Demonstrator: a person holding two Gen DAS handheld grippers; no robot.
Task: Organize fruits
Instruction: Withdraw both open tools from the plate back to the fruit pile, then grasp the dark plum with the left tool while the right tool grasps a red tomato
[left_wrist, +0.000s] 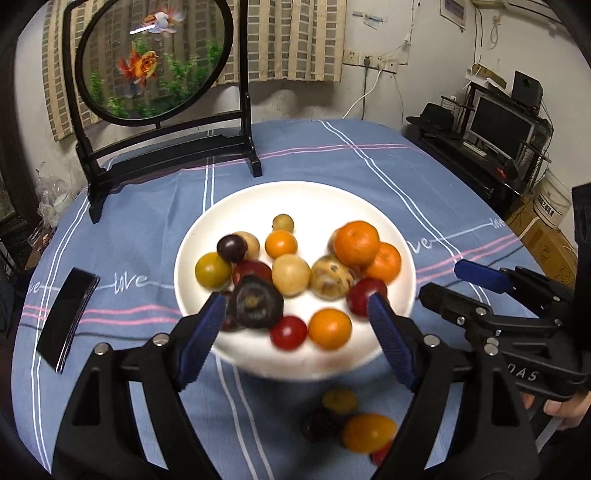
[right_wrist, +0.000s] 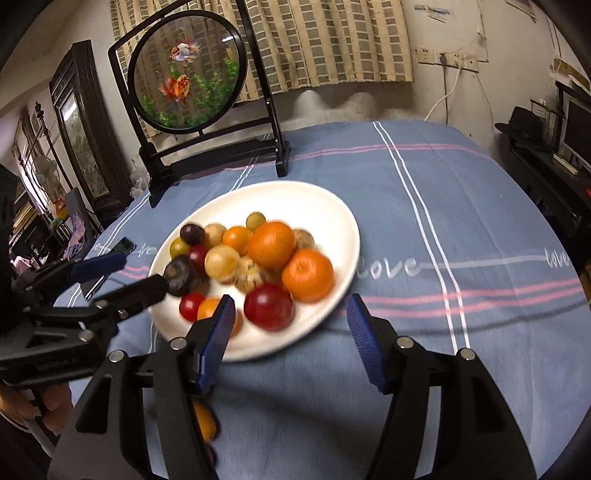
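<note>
A home: curtains, goldfish screen, clothed table.

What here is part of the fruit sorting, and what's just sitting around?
Part of the job:
- round white plate
- mixed small fruits on it
- loose fruits on the cloth

Just lying about:
- black-framed goldfish screen
- black phone
- blue striped tablecloth

Indoor light, moderate, warm cast. Both views motion-blurred: fruit and white plate rim smeared, worst at near edge. Strong fisheye bending; corners vignetted black. Soft shadow under plate. Far wall dim, sharper than foreground.
</note>
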